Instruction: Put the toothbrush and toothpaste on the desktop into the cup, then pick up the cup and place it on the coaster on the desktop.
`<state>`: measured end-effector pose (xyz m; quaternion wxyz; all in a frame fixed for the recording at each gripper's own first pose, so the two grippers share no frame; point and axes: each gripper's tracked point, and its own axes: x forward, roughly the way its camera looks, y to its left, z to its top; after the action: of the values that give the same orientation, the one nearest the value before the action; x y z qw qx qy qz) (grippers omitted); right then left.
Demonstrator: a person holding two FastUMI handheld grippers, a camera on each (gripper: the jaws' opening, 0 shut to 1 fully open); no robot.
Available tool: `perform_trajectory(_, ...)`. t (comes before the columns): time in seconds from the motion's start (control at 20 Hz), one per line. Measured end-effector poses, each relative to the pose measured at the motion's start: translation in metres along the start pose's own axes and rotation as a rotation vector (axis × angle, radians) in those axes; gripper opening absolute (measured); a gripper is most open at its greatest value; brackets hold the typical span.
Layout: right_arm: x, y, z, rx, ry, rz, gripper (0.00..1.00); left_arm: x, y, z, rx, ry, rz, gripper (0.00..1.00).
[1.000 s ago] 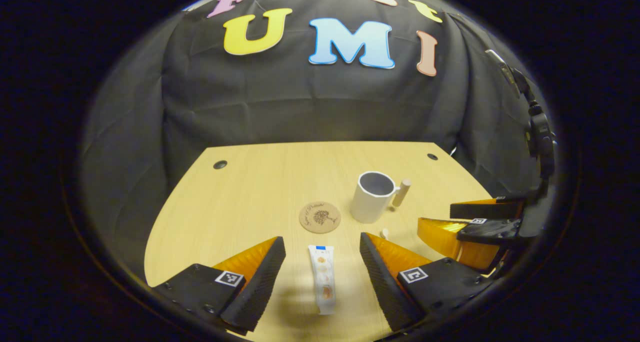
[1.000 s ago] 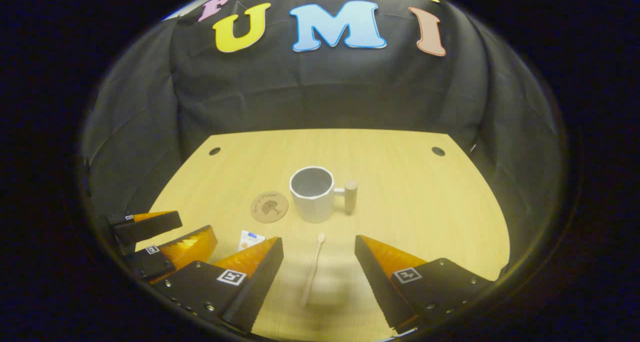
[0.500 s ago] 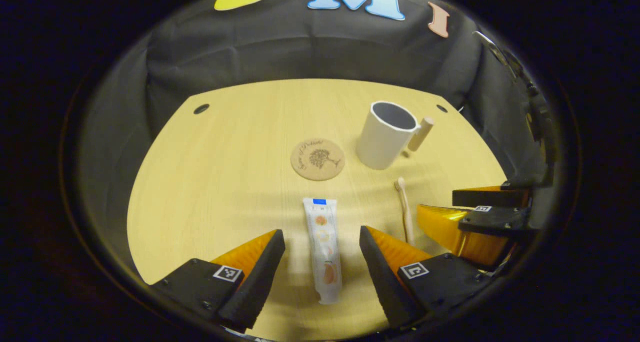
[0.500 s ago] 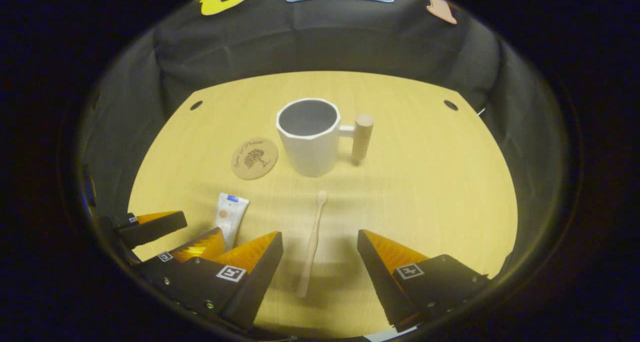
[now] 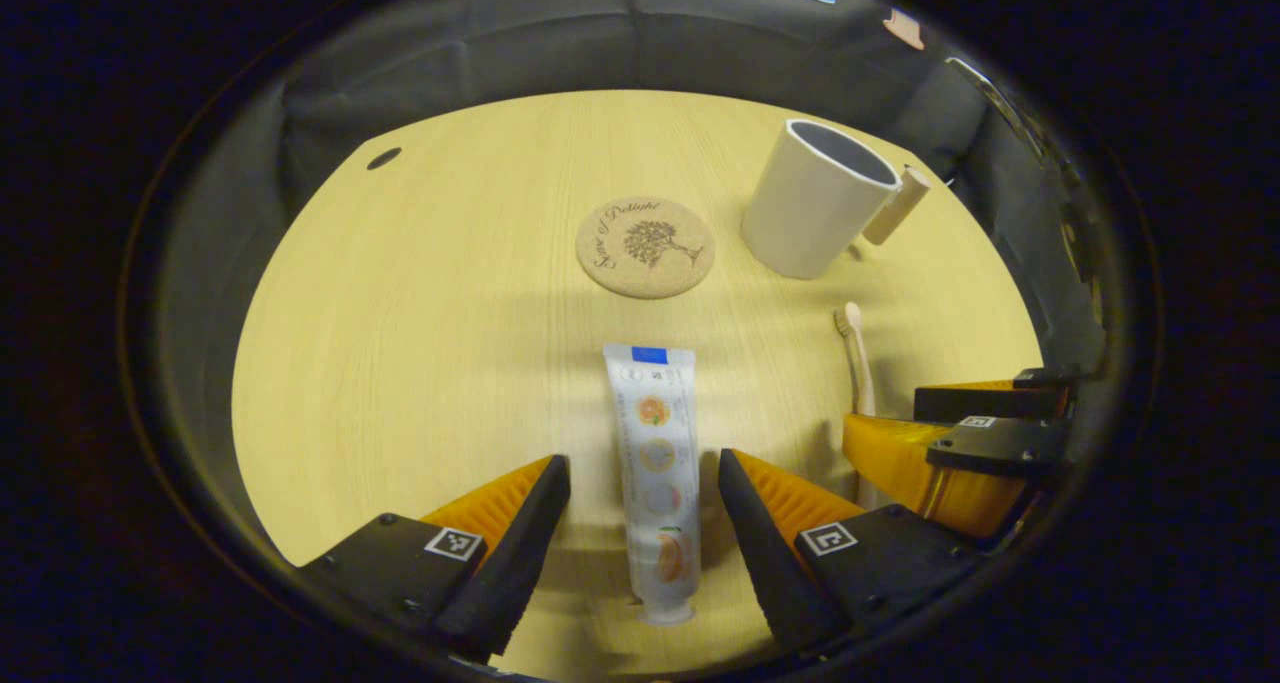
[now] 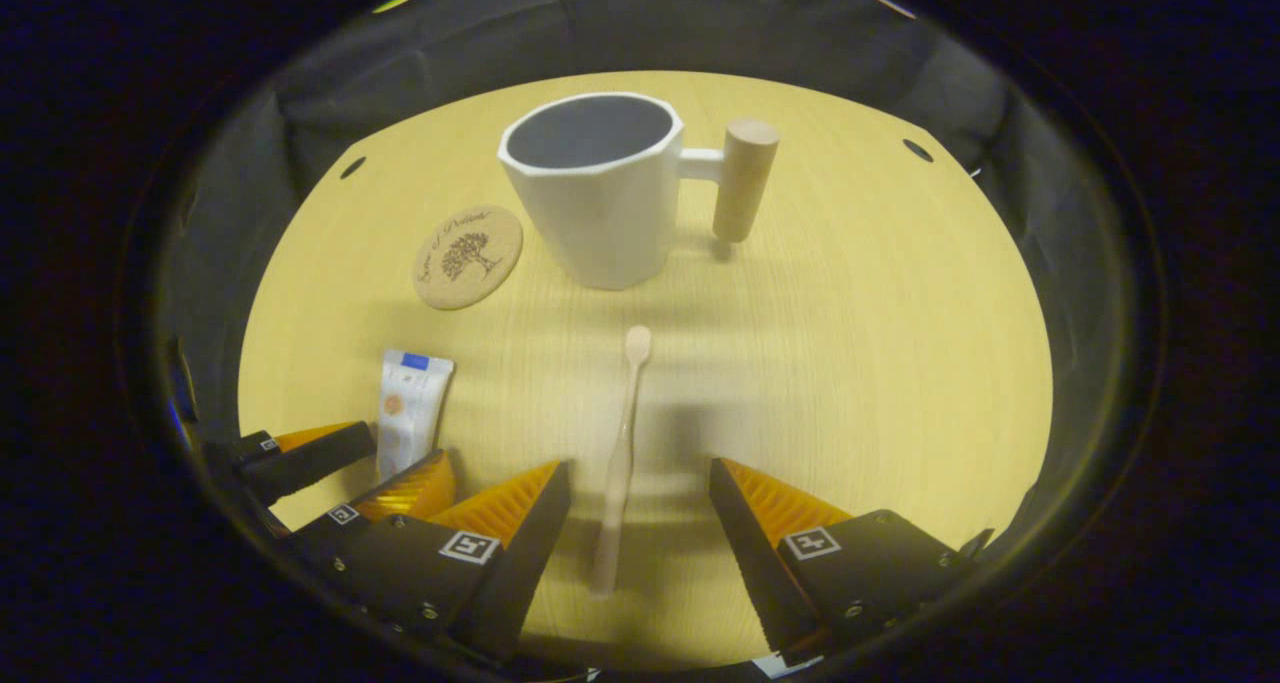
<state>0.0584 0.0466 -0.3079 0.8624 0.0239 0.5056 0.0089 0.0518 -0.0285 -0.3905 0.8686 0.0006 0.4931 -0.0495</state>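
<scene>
Left gripper (image 5: 643,478) gaping astride toothpaste tube (image 5: 655,478); right gripper (image 6: 640,483) gaping astride toothbrush (image 6: 620,458), neither gripping; cup (image 6: 600,198) upright.

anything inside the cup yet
Nothing that shows: in the right gripper view the cup has a bare grey inner wall. Its bottom is hidden by the rim. The toothbrush and toothpaste lie on the desktop.

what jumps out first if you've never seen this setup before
Probably the white cup with its wooden handle, standing at the far side of the desk beside a round cork coaster. Next, the toothpaste tube lying between the open left gripper fingers and the toothbrush between the open right gripper fingers.
</scene>
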Motion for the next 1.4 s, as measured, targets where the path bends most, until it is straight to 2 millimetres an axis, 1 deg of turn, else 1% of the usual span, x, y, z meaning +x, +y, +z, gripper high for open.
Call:
perform_trajectory(0.1, 0.006, -0.001, -0.005, -0.016, 0.021, -0.013, 0.87, 0.000, 0.004, 0.001, 0.019, 0.001, 0.016, 0.96)
perform_trajectory(0.2, 0.007, -0.002, -0.004, -0.022, 0.009, -0.023, 0.88, -0.003, 0.011, 0.005, 0.028, -0.013, 0.028, 0.95)
perform_trajectory(0.25, 0.008, -0.003, -0.004, -0.021, 0.016, -0.024, 0.82, -0.005, 0.012, 0.004, 0.022, -0.016, 0.032, 0.93)
perform_trajectory(0.3, 0.005, -0.002, -0.004, -0.019, 0.018, -0.024, 0.82, -0.004, 0.013, 0.005, 0.015, -0.018, 0.037, 0.92)
perform_trajectory(0.35, 0.008, -0.003, -0.007, -0.022, 0.022, -0.023, 0.82, -0.003, 0.012, 0.005, 0.014, -0.019, 0.038, 0.89)
perform_trajectory(0.4, 0.006, -0.003, -0.008, -0.022, 0.029, -0.024, 0.81, -0.004, 0.013, 0.006, 0.014, -0.018, 0.043, 0.90)
perform_trajectory(0.45, 0.007, -0.005, -0.010, -0.025, 0.038, -0.032, 0.81, -0.004, 0.015, 0.006, 0.008, -0.024, 0.053, 0.84)
perform_trajectory(0.5, 0.003, -0.004, -0.009, -0.018, 0.041, -0.025, 0.78, -0.006, 0.016, 0.006, 0.000, -0.024, 0.054, 0.74)
perform_trajectory(0.55, 0.006, -0.004, -0.011, -0.025, 0.039, -0.022, 0.57, -0.004, 0.016, 0.006, 0.004, -0.018, 0.056, 0.64)
perform_trajectory(0.6, 0.006, -0.005, -0.012, -0.033, 0.053, -0.019, 0.57, -0.005, 0.013, 0.006, 0.014, -0.012, 0.050, 0.62)
perform_trajectory(0.65, 0.006, -0.005, -0.013, -0.036, 0.055, -0.018, 0.57, -0.003, 0.013, 0.006, 0.018, -0.007, 0.052, 0.56)
perform_trajectory(0.7, 0.005, -0.010, -0.011, -0.026, 0.055, -0.037, 0.57, -0.004, 0.011, 0.007, 0.021, -0.004, 0.056, 0.52)
perform_trajectory(0.75, 0.006, -0.007, -0.015, -0.007, 0.072, -0.028, 0.17, -0.004, 0.012, 0.005, 0.023, 0.004, 0.060, 0.43)
perform_trajectory(0.8, 0.004, -0.008, -0.014, -0.016, 0.065, -0.020, 0.14, -0.005, 0.013, 0.005, 0.021, 0.007, 0.062, 0.43)
perform_trajectory(0.9, 0.005, -0.012, -0.010, -0.014, 0.061, -0.028, 0.14, -0.007, 0.015, 0.004, 0.013, 0.009, 0.072, 0.36)
perform_trajectory(0.95, 0.004, -0.011, -0.013, -0.013, 0.064, -0.025, 0.04, -0.007, 0.015, 0.006, 0.010, 0.003, 0.071, 0.36)
perform_trajectory(1.0, 0.003, -0.011, -0.014, -0.020, 0.072, -0.019, 0.04, -0.007, 0.012, 0.004, 0.012, 0.012, 0.072, 0.29)
perform_trajectory(1.05, 0.004, -0.011, -0.013, -0.016, 0.060, -0.015, 0.04, -0.008, 0.014, 0.005, 0.013, 0.005, 0.076, 0.29)
perform_trajectory(1.1, 0.004, -0.011, -0.014, -0.015, 0.065, -0.010, 0.04, -0.007, 0.015, 0.007, 0.009, -0.009, 0.066, 0.27)
perform_trajectory(1.15, 0.003, -0.011, -0.013, -0.008, 0.058, -0.006, 0.04, -0.011, 0.015, 0.006, 0.002, -0.005, 0.068, 0.18)
perform_trajectory(1.4, 0.000, -0.010, -0.012, 0.023, 0.043, 0.025, 0.02, -0.010, 0.013, 0.007, -0.003, -0.018, 0.048, 0.18)
